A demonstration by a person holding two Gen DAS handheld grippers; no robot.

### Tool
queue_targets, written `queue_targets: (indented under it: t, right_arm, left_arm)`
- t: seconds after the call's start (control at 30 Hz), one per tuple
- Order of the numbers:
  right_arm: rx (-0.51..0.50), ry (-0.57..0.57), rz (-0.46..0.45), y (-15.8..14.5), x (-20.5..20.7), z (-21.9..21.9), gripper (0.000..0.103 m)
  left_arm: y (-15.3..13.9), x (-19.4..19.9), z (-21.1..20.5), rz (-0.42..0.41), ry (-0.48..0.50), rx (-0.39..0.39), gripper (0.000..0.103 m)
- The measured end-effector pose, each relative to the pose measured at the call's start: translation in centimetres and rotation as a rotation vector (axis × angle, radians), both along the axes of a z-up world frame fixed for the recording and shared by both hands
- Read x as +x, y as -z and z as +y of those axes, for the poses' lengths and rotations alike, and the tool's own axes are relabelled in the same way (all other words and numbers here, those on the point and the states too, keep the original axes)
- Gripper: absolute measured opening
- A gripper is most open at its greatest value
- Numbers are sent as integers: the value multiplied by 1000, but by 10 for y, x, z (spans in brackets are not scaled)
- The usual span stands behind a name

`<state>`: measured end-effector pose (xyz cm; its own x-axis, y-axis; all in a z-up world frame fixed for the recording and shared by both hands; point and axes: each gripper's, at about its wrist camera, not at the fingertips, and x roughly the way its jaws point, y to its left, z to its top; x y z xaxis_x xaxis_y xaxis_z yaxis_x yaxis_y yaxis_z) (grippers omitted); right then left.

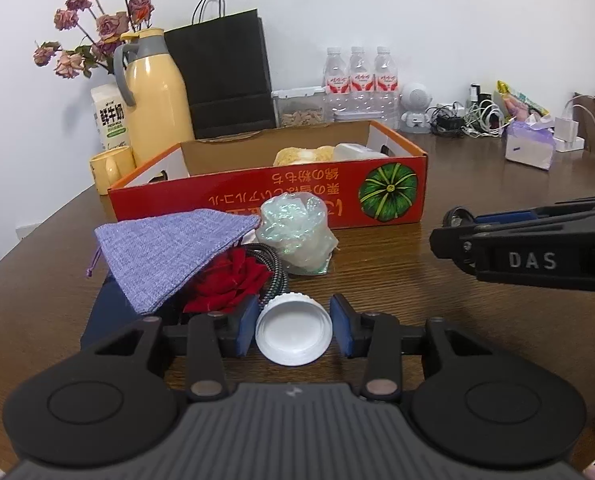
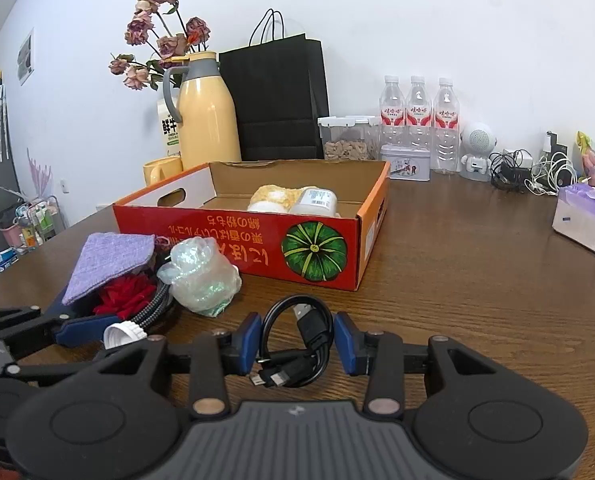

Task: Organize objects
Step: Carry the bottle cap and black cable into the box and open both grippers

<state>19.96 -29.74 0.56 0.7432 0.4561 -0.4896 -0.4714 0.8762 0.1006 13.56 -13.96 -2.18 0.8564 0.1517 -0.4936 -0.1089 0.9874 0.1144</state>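
In the left wrist view, our left gripper [image 1: 293,326] has its blue pads on either side of a white screw cap [image 1: 293,334] lying open side up on the wooden table [image 1: 437,304]. The left pad touches it; on the right we cannot tell whether a sliver of gap remains. The red cardboard box [image 1: 269,200] stands beyond, presumably where the loose things belong. Between lie a purple woven pouch [image 1: 169,252], a red fabric flower [image 1: 229,280] and a crumpled plastic bag [image 1: 297,236].

In the right wrist view, our right gripper [image 2: 297,346] stands partly closed around a coiled black USB cable [image 2: 297,344], its pads pressing the loop. Water bottles [image 2: 417,116], a yellow thermos jug [image 2: 205,112] and a black paper bag [image 2: 277,96] line the white wall.
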Motion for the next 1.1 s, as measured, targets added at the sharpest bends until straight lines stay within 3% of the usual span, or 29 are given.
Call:
queue_targets:
  t: [0.23, 0.53, 0.73, 1.1]
  right_arm:
    - [-7, 1, 5, 0, -2, 3, 39]
    - [-24, -19, -58, -27, 3, 20, 39]
    - [-26, -37, -98, -51, 24, 55, 39]
    - [-10, -79, -129, -74, 90, 137, 39]
  left_arm:
    - [-9, -11, 5, -37, 40, -17, 40]
    - [-58, -11, 37, -202, 58, -49, 40]
    - [-89, 17, 81, -271, 27, -98, 40]
    - [-107, 107, 149, -249, 42, -161, 40]
